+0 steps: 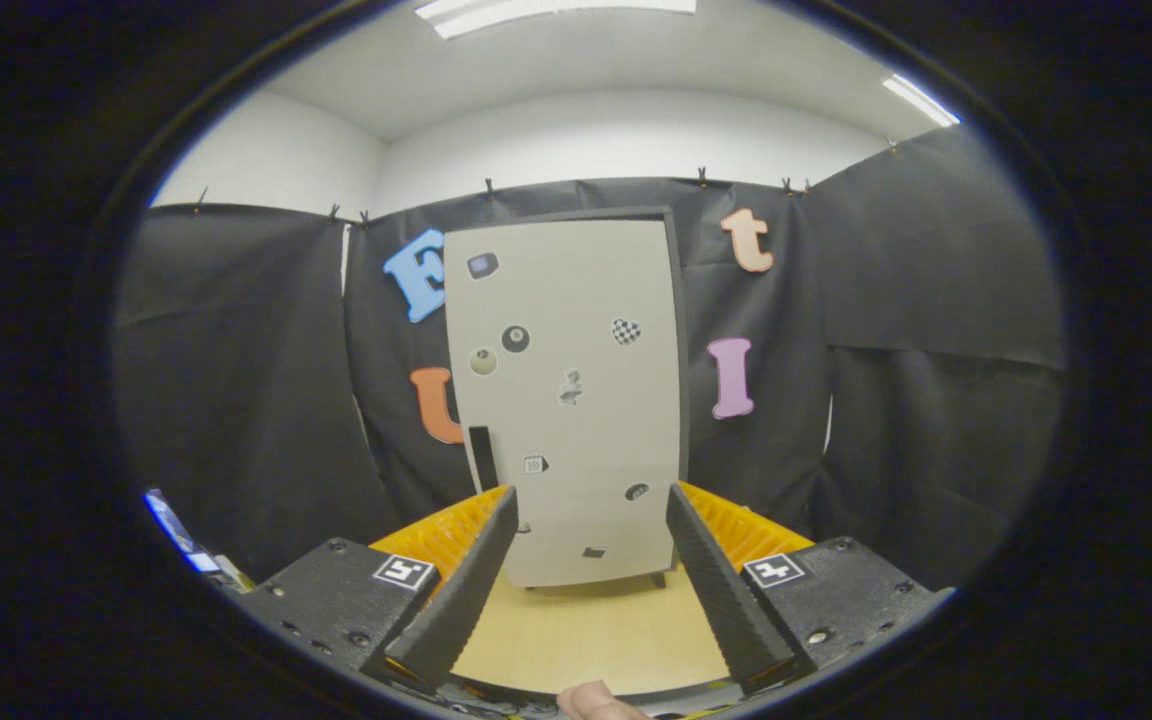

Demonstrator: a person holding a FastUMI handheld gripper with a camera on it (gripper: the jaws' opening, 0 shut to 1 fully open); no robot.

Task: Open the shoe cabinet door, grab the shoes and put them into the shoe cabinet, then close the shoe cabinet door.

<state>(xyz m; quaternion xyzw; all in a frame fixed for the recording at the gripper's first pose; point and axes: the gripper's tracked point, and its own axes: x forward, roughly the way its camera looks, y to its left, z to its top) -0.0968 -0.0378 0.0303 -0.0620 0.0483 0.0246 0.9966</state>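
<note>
Pale grey, the shoe cabinet door (566, 400) was the biggest thing ahead of me, standing upright against the black cloth wall (236, 380) with its dark frame showing along the top and the right edge. It lay flush and closed as far as I could judge. That fits a cabinet waiting to be opened as well as one already shut again with the shoes inside; I saw no shoes, so I could not settle which.

The light wooden floor (586, 630) ran from the cabinet's foot back toward me. On the door's left side, low down, sat a narrow dark vertical slot (481, 457), which I took to be the pull. Small stickers dotted the panel.

My hand-held gripper (591, 520) was spread wide, its fingers (476, 570) holding nothing, with the lower door showing between them and well beyond them. A fingertip (596, 702) showed just beneath.

Risks, as I judged them: the slot was slim and sat outside the left finger's line, so a straight approach could strike the flat panel and rock the cabinet on its small feet. A finger hooked only shallowly there could slip off mid-pull.
</note>
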